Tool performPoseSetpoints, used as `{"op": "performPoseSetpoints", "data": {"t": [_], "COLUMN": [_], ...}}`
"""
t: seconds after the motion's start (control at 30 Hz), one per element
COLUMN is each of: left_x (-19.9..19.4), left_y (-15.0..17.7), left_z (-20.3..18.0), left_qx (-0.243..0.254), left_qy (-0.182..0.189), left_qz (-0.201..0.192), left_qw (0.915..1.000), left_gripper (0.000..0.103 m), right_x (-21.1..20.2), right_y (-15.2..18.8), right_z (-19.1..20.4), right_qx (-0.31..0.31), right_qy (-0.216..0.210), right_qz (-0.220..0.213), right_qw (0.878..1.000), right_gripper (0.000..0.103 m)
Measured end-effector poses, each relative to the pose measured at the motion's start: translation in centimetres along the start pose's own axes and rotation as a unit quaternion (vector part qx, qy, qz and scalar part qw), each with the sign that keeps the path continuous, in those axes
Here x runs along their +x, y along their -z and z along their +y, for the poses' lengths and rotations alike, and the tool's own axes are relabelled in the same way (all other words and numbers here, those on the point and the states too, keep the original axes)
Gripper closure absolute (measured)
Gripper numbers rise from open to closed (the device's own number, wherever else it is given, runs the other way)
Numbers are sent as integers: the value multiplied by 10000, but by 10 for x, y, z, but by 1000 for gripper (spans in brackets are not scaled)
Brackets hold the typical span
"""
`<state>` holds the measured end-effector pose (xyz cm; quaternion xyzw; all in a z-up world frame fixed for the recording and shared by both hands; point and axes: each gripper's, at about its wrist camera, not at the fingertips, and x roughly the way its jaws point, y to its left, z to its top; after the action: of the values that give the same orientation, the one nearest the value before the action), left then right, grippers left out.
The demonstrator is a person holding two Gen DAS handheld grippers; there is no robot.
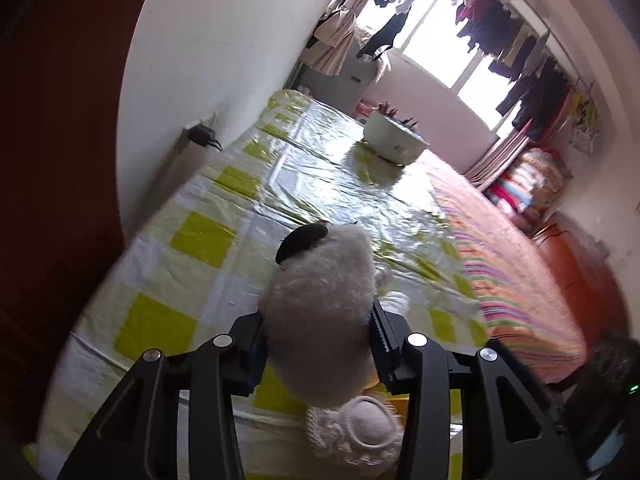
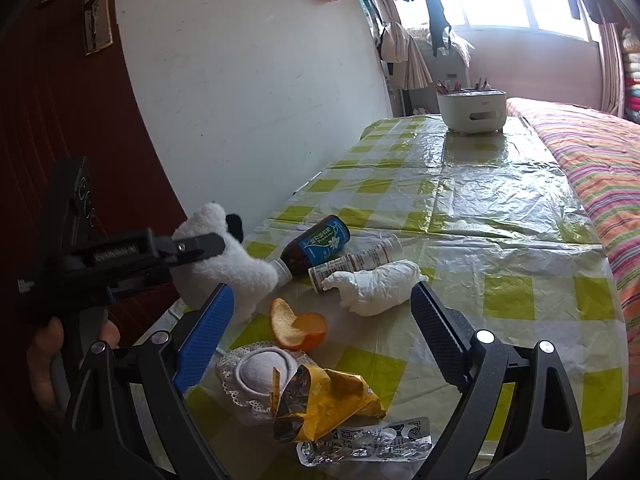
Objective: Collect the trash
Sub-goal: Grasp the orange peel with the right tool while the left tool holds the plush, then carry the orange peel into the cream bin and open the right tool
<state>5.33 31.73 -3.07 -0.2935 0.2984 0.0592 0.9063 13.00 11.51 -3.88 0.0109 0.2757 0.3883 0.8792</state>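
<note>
My left gripper [image 1: 318, 316] is shut on a white plush toy [image 1: 320, 300] with a black ear, held just above the table. In the right wrist view the same left gripper [image 2: 200, 248] grips the plush toy [image 2: 236, 268] at the left. My right gripper [image 2: 322, 294] hovers open and wide over the trash. Ahead of its blue pads lie a crumpled white tissue [image 2: 376, 288], an orange peel [image 2: 298, 326], a brown bottle [image 2: 320, 244] and a second bottle [image 2: 352, 260]. Nearer me lie a yellow wrapper [image 2: 328, 400] and a blister pack [image 2: 368, 444].
A yellow-checked cloth under clear plastic covers the table [image 2: 500, 220]. A white lace pad [image 2: 260, 372] lies by the wrapper. A white organiser with pencils [image 2: 472, 112] stands at the far end. A striped bed [image 2: 592, 168] runs along the right, a dark red door [image 2: 60, 120] at left.
</note>
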Motion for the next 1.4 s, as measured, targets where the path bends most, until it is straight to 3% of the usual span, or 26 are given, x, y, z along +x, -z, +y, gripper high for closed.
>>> {"op": "performPoseSetpoints", "data": {"t": [0.03,0.07,0.2,0.33,0.5,0.63,0.87,0.97,1.03,1.2,1.4], "left_x": [-3,-7,-23,-24,-23,-25,-26,-25,-26,-28,-34], "left_y": [-2,-3,-5,-6,-9,-8,-7,-7,-5,-4,-2], "left_z": [3,3,3,7,8,10,9,10,9,8,-4], "left_qx": [-163,-162,-12,-62,-47,-80,-19,-49,-70,-73,155], "left_qy": [254,215,-306,-351,-325,-286,-308,-302,-292,-268,-87], "left_qz": [-2,-95,-612,-590,-547,-535,-487,-437,-434,-454,-629], "left_qw": [9995,9996,9977,9976,9980,9981,9983,9986,9986,9986,9979], "left_gripper": [61,61,61,61,61,61,59,59,59,59,60], "right_x": [0,0,11,33,66,96,117,122,121,108,60], "right_y": [0,0,-1,-6,-11,-13,-7,-4,-4,-6,-22], "right_z": [2,4,12,14,9,-11,-26,-22,-20,-17,-21], "right_qx": [-56,-111,-225,-162,-133,427,866,878,803,781,485], "right_qy": [-12,-21,-163,-331,-290,-512,-764,-920,-913,-911,-461], "right_qz": [14,37,287,747,1468,2133,2635,2691,2617,2219,1428], "right_qw": [10000,9999,9992,9965,9887,9747,9577,9547,9575,9677,9875], "right_gripper": [15,15,18,43,52,56,60,85,91,93,93]}}
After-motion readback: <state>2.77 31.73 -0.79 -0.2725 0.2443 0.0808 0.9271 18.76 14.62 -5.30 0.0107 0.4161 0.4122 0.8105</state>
